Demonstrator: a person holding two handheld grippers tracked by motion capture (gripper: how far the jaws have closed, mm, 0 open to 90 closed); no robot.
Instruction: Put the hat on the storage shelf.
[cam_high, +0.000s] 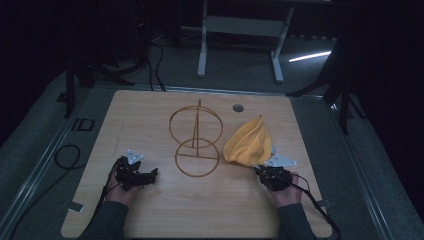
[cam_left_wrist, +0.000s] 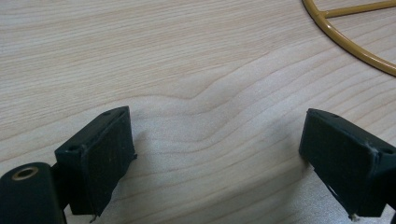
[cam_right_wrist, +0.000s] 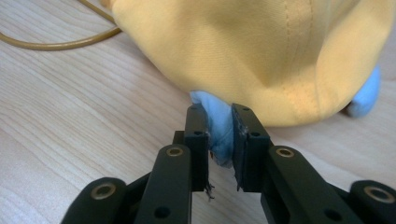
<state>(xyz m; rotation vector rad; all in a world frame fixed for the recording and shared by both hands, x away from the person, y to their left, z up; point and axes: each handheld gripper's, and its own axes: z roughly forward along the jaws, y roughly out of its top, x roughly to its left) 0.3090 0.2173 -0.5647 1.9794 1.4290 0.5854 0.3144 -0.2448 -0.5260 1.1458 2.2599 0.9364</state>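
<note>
Two grippers rest on the wooden table (cam_high: 150, 215), one to each side of the gold wire stand (cam_high: 196, 142), which serves as the landmark. Right of the stand, just beside its ring base, sits the yellow cap (cam_high: 248, 144), bunched up in a peak with a light blue brim (cam_right_wrist: 219, 135) poking out below its edge. The right gripper (cam_right_wrist: 219, 140) lies on the near side of the cap, its jaws pressed together on that blue brim, pinching the fabric between the pads. Left of the stand and well apart from the cap, the left gripper (cam_left_wrist: 215, 154) has its jaws spread wide over bare wood, nothing between them, with the stand's ring base curving past at the far corner.
</note>
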